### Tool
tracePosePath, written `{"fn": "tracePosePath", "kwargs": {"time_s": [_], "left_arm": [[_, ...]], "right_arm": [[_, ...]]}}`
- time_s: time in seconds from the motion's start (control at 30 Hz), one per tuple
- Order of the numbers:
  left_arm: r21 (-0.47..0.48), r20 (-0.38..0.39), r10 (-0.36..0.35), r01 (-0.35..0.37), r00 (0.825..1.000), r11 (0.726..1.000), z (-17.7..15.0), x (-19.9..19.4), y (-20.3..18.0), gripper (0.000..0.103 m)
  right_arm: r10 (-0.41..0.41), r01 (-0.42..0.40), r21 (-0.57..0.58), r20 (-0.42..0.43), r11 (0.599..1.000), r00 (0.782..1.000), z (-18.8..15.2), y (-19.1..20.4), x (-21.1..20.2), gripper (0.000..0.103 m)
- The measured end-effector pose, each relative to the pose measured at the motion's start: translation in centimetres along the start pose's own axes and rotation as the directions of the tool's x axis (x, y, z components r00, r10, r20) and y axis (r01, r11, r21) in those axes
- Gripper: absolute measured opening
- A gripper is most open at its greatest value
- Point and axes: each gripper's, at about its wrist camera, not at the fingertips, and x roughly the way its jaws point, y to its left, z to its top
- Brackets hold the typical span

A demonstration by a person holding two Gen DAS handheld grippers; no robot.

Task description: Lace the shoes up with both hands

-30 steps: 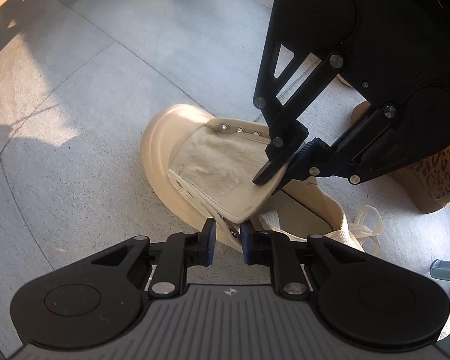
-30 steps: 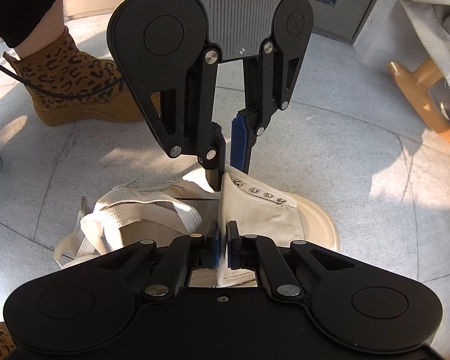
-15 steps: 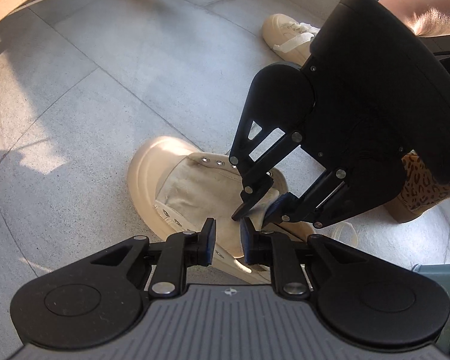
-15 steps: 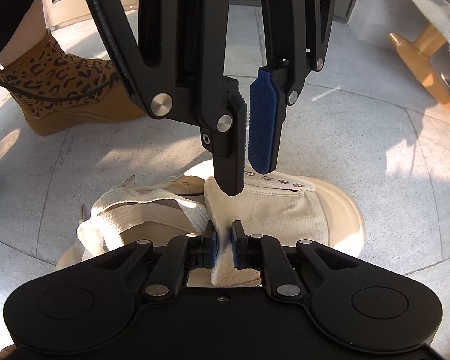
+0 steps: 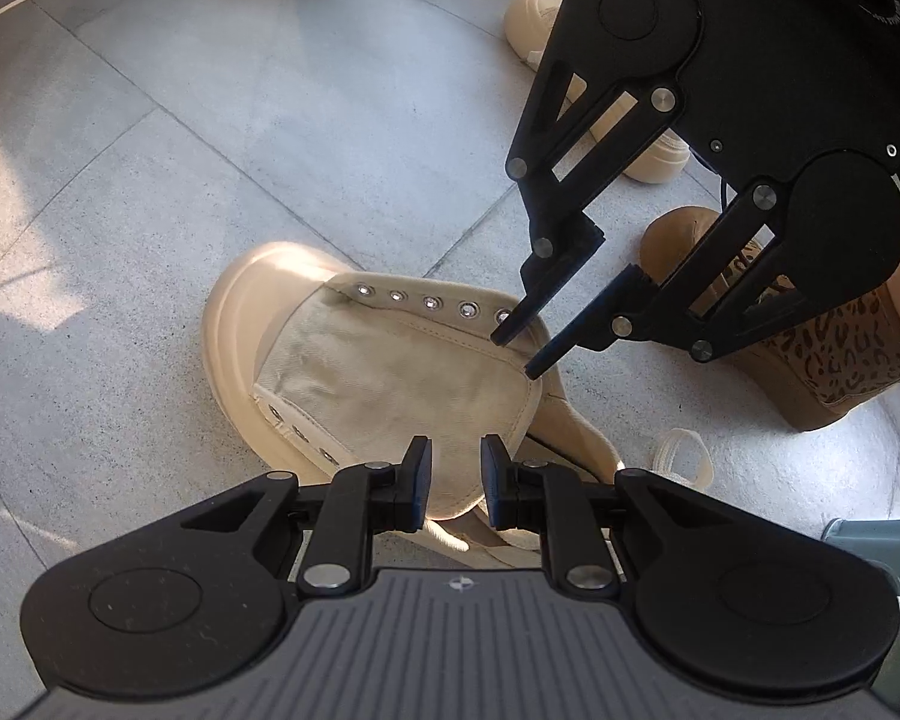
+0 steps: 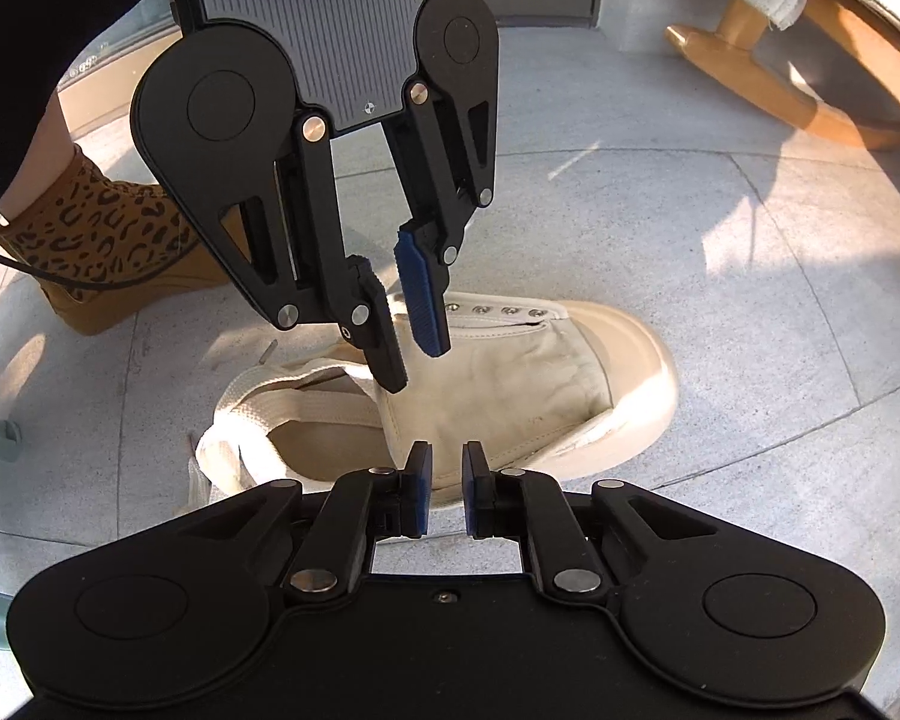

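Note:
A cream canvas high-top shoe (image 5: 390,372) (image 6: 510,384) lies on the stone floor with its silver eyelets (image 5: 432,303) unlaced and its tongue spread flat. A flat cream lace (image 6: 306,408) (image 5: 684,456) is piled over the shoe's opening and beside it. My left gripper (image 5: 456,468) (image 6: 417,360) hovers over the tongue, slightly open, with nothing between its pads. My right gripper (image 5: 519,354) (image 6: 447,480) hangs at the tongue's top corner near the last eyelet. Its jaws are closing with a small gap, and nothing is pinched between them.
A person's leopard-print boot (image 5: 810,360) (image 6: 102,234) stands close behind the shoe. A second cream shoe (image 5: 534,18) lies farther off. A wooden chair runner (image 6: 768,84) sits at the far right, and a teal object (image 5: 870,534) sits at the edge.
The right gripper was shut on the raised tongue. It has let go, rolled and drawn back a little, and the tongue now lies flatter. The left gripper has hardly moved.

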Motion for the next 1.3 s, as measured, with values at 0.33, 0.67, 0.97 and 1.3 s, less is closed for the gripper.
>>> {"fn": "tracePosePath", "kwargs": {"time_s": [0.33,0.67,0.97,1.3], "left_arm": [[-0.071,0.071,0.079,-0.074,0.994,0.995,-1.2,-4.0,0.8,0.021],[-0.137,0.056,0.097,-0.088,0.994,0.987,-2.8,-4.8,0.7,0.026],[-0.125,0.078,0.069,-0.059,0.995,0.99,-3.3,-5.6,0.7,0.026],[-0.058,0.18,-0.029,0.04,0.983,0.998,-3.7,-7.3,-0.2,0.033]], "right_arm": [[0.204,-0.211,0.111,0.067,0.971,0.977,0.4,1.2,-1.5,0.014],[0.194,-0.211,0.159,0.118,0.964,0.974,2.7,4.1,-1.3,0.016],[0.2,-0.213,0.182,0.086,0.96,0.976,3.8,4.1,0.2,0.001],[0.134,-0.192,0.277,0.217,0.942,0.967,3.1,0.7,-4.4,0.001]]}}
